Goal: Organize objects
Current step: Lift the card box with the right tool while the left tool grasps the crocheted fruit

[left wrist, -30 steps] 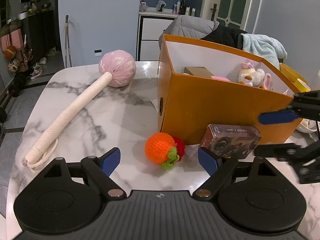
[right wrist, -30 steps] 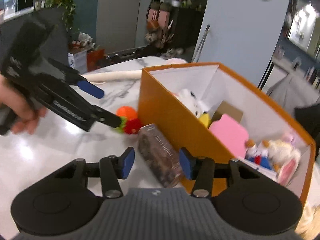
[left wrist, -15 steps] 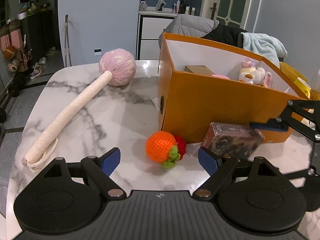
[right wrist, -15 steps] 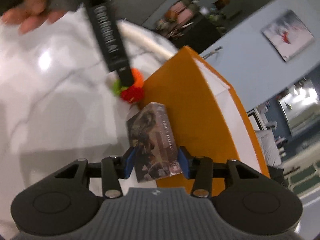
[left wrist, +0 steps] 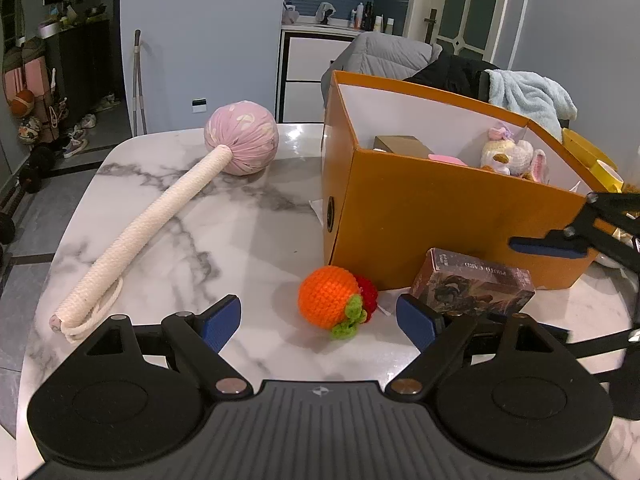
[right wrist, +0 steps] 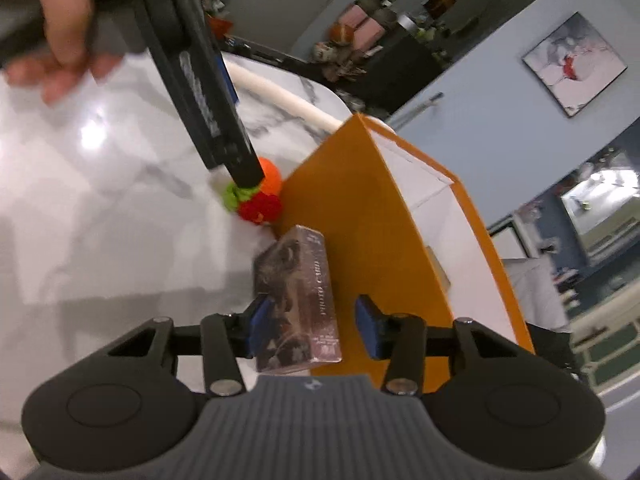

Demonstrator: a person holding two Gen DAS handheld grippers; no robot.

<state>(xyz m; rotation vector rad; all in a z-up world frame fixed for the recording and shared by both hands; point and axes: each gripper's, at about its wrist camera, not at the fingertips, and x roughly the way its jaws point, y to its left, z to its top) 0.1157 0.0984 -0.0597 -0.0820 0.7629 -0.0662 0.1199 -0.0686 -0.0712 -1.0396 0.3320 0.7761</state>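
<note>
A dark card box [left wrist: 472,286] lies on the marble table [left wrist: 248,240] against the front of the orange cardboard box [left wrist: 440,216]. My right gripper [right wrist: 314,322] straddles the card box [right wrist: 298,292] and its jaws are closing. The left pad touches the box and a gap shows at the right pad. In the left wrist view one of its fingers [left wrist: 548,248] hangs just above the card box. My left gripper [left wrist: 320,318] stands open, just short of a crocheted orange fruit [left wrist: 328,296] with a red one behind it. A pink-headed mallet with a white rope handle [left wrist: 160,216] lies at the left.
The orange box [right wrist: 368,216] holds plush toys [left wrist: 508,156], a small brown box and a pink item. A person's hand [right wrist: 60,28] holds the left gripper above the table. A chair with a grey jacket and a blue towel [left wrist: 528,96] stands behind.
The right gripper has rolled over, sunk toward the table and come around the card box, with its jaws narrower. The left gripper has stayed in place.
</note>
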